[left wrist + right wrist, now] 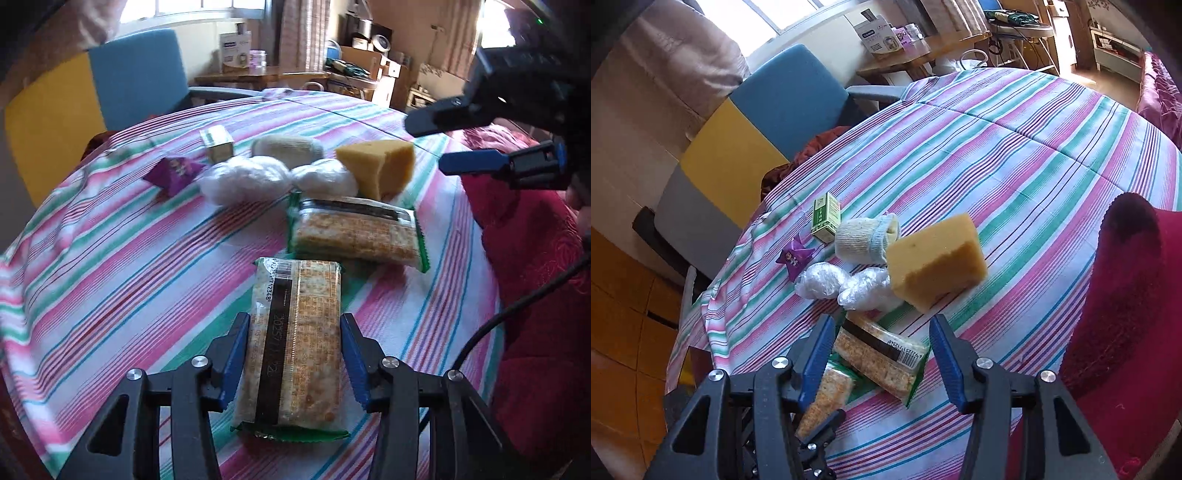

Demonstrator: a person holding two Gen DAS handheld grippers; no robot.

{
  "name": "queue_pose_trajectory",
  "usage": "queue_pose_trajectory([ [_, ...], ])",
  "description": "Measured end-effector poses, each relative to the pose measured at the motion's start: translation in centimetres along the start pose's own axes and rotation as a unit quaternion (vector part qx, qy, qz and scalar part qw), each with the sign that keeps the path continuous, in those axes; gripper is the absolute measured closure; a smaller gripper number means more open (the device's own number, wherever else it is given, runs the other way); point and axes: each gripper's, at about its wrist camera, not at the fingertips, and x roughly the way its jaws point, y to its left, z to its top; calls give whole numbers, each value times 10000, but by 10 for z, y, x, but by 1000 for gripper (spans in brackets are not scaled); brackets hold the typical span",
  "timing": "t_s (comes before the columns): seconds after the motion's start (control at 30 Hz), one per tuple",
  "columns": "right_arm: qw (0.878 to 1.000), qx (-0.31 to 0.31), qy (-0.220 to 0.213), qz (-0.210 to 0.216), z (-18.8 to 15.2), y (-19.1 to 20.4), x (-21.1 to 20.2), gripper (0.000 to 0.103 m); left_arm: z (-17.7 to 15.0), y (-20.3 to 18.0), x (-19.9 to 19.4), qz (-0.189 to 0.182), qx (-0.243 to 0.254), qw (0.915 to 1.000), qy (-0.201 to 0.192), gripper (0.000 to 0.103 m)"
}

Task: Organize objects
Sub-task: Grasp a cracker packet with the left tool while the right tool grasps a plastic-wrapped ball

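The left gripper (294,354) is clamped on one cracker packet (293,350) above the striped tablecloth (122,266); the right gripper (881,354) hovers, jaws apart; next, placement beside the second packet (356,230).

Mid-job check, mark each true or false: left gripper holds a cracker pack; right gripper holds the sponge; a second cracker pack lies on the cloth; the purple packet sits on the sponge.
1. The left gripper holds a cracker pack. True.
2. The right gripper holds the sponge. False: it is open and holds nothing.
3. A second cracker pack lies on the striped cloth. True.
4. The purple packet sits on the sponge. False: it lies on the cloth, apart from it.
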Motion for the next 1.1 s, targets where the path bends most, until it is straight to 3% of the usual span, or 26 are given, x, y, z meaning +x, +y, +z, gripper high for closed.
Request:
queue_pose_trajectory([
  [0.23, 9999, -102, 96, -60, -1, 4, 3, 49, -35, 51, -26, 588, -1040, 9922, -344, 54],
  [0.5, 9917, -1054, 730, -98, -7, 41, 28, 49, -43, 49, -27, 668, -1018, 9918, -376, 54],
  [0.6, 9811, -1689, 938, -126, -9, 71, 46, 49, -43, 50, -27, 644, -1021, 9918, -408, 54],
  [0.8, 9503, -2924, 824, -679, 0, 125, 86, 49, -43, 51, -28, 594, -1051, 9917, -449, 54],
  [0.93, 9220, -3583, 724, -1279, 3, 140, 122, 49, -44, 52, -28, 552, -1082, 9914, -484, 54],
  [1.03, 9114, -3779, 743, -1454, 2, 140, 145, 49, -44, 54, -28, 492, -1131, 9910, -512, 54],
  [1.07, 9105, -3798, 694, -1479, 1, 138, 151, 51, -44, 54, -28, 482, -1138, 9910, -520, 54],
  [1.1, 9127, -3741, 712, -1480, 1, 133, 155, 69, -45, 54, -28, 480, -1139, 9909, -526, 54],
])
